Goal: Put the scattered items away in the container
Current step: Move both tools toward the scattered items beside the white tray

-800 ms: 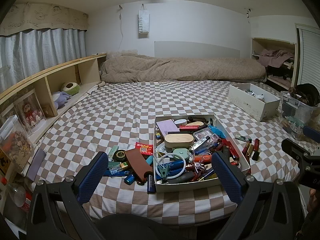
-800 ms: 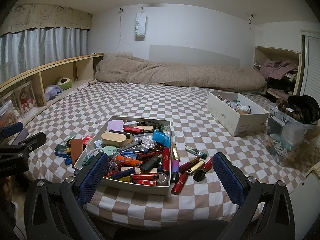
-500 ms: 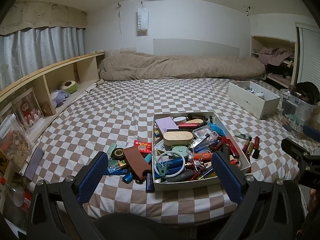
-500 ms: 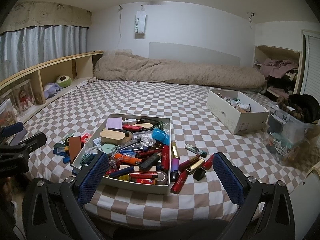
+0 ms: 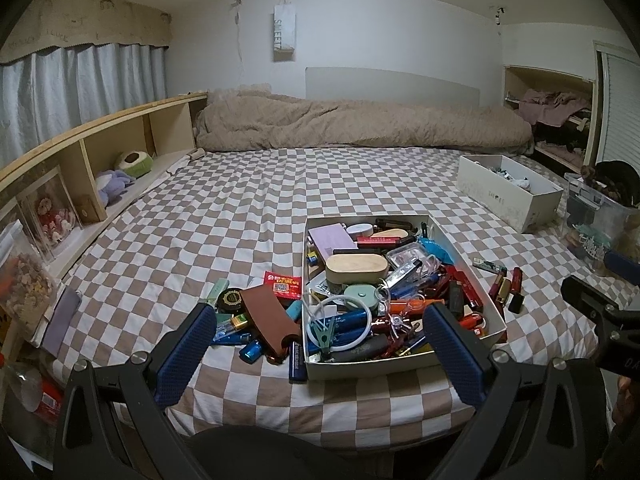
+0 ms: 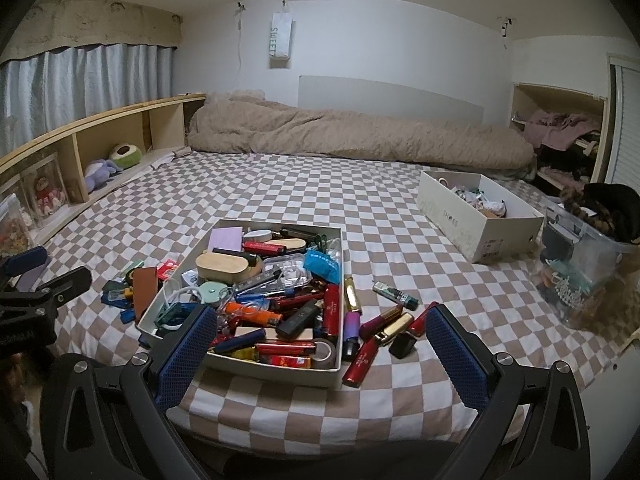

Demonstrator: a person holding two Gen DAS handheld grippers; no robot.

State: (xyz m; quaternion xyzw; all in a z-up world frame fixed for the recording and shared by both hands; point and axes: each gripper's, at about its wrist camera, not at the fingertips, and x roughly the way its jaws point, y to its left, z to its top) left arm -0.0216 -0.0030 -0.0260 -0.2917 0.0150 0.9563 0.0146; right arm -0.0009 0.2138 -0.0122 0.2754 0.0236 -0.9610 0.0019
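Note:
A white container (image 5: 368, 366), heaped with pens, lighters, tubes and cases, sits near the front edge of the checkered bed. Left of it lie a brown leather case (image 5: 268, 320), a red packet (image 5: 282, 283) and blue batteries (image 5: 252, 350). Several lipsticks (image 6: 384, 324) and a green tube (image 6: 395, 295) lie to its right. My left gripper (image 5: 320, 310) hovers open before the container's left side. My right gripper (image 6: 320, 312) hovers open in front of the container (image 6: 280, 372) and the lipsticks. Neither holds anything.
A white shoe box (image 6: 472, 220) stands further back on the right, beside a clear plastic bin (image 6: 580, 264). A wooden shelf (image 5: 100, 168) with soft toys runs along the left. A beige duvet (image 5: 360, 128) lies across the far end. The bed's front edge is just below the grippers.
Both views have tipped slightly downward, so the room sits a little higher in the picture. The jaws stay wide and no item on the bed has moved.

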